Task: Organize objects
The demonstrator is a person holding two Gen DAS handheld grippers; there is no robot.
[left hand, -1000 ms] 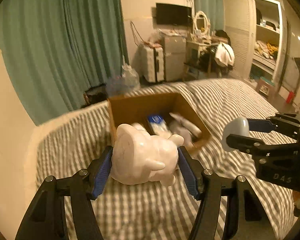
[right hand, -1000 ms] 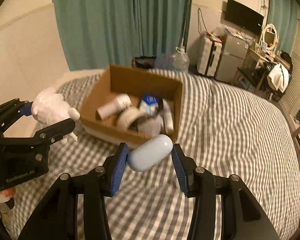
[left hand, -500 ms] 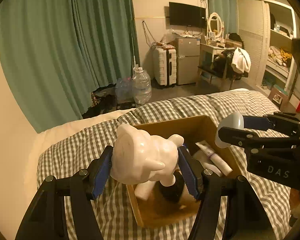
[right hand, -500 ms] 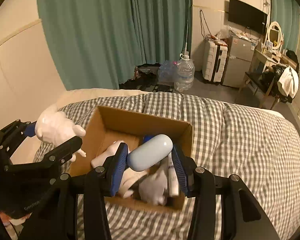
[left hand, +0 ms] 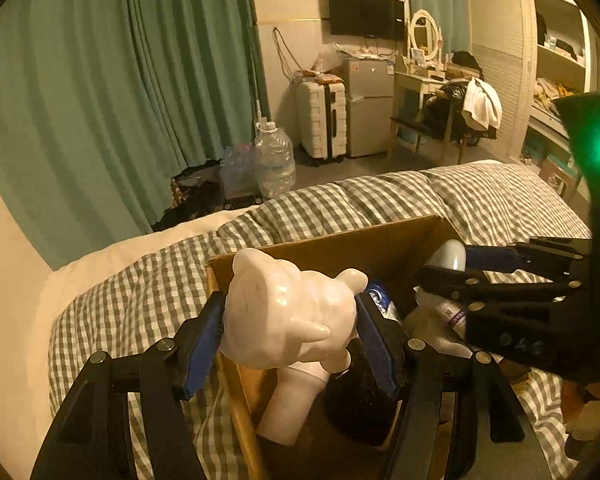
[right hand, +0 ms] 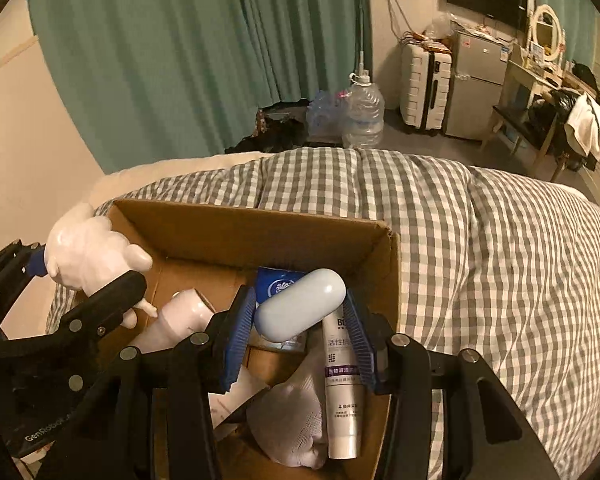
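Your left tongs (left hand: pixel 290 332) grasp the white figurine (left hand: pixel 288 316), your right tongs (right hand: pixel 298 330) the blue case (right hand: pixel 300 310); dropped together into the cardboard box (right hand: pixel 260 232), they may collide.

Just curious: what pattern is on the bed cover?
Grey-and-white checks on the bed cover, clearest in the right wrist view.

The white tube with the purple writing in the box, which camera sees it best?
The right wrist view. There the white tube lies full length inside the cardboard box, its label facing up. In the left wrist view the right gripper hides most of it; only a bit of label shows.
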